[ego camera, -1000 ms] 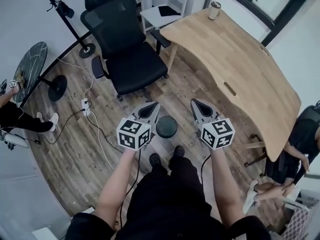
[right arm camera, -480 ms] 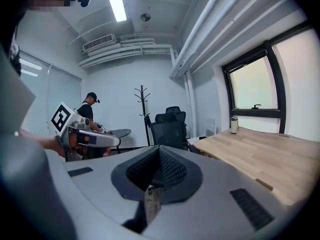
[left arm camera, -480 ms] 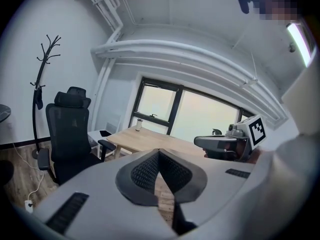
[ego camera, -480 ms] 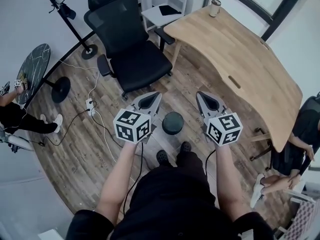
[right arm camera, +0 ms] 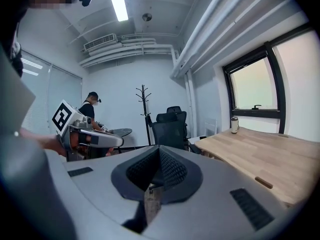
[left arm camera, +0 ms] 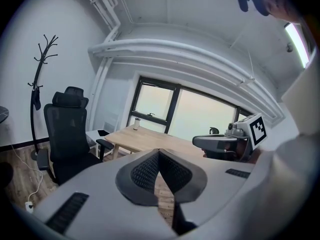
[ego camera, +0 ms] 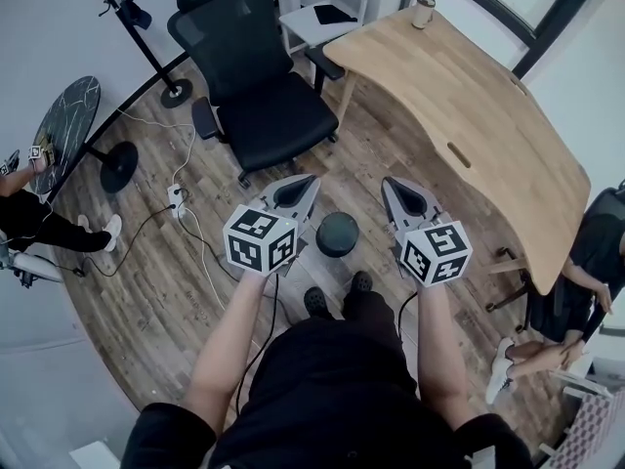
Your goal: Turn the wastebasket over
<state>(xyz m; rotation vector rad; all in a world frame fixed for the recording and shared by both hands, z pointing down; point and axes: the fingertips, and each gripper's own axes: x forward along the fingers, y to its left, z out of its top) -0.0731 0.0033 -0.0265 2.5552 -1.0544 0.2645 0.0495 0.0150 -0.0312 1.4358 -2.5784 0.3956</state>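
Wastebasket (ego camera: 337, 234) on floor (ego camera: 146, 281); upright or inverted not discernible. Left claw (ego camera: 298, 195) at its 10 o'clock, right claw (ego camera: 395, 191) at 2, both pressed together and empty. Flanking position suits two-sided handling.

Two grippers are counted, the left gripper (ego camera: 296, 195) and the right gripper (ego camera: 403, 198), with one wastebasket (ego camera: 337, 234). One office chair (ego camera: 256, 86), one wooden desk (ego camera: 469, 115), one cup (ego camera: 423, 13), one coat stand (ego camera: 176, 93), one round table (ego camera: 63, 120) and one power strip (ego camera: 176, 199) are also seen.
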